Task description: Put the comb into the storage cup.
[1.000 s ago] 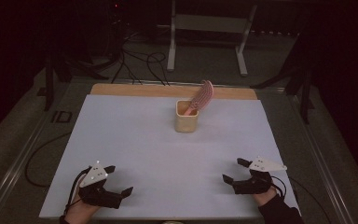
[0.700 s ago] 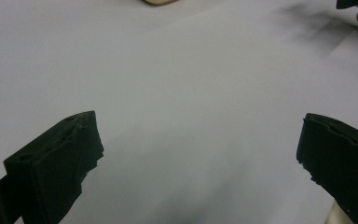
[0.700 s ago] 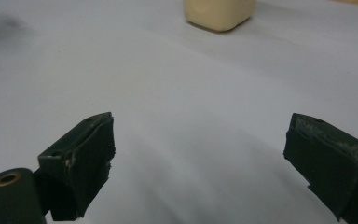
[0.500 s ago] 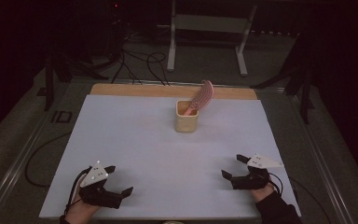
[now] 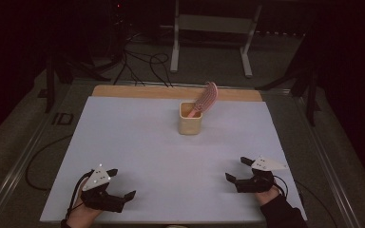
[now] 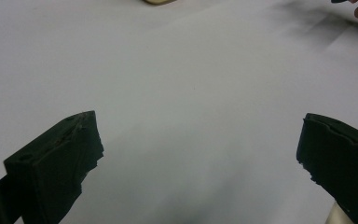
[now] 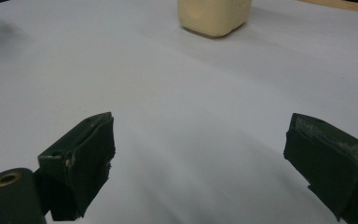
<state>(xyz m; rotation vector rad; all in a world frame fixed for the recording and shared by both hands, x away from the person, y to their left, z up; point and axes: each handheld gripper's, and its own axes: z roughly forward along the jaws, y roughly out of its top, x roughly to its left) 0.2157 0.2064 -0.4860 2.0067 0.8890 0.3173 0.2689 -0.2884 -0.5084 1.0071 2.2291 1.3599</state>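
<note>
Backing right gripper slightly farther from cup holding pink brush, left gripper parked near desk edge, both wide open, empty, suggesting placement finished.

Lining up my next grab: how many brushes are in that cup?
1: a single pink hairbrush stands handle-down in the cream cup at the far middle of the white mat, leaning right. The cup's walls could hide something smaller inside.
</note>
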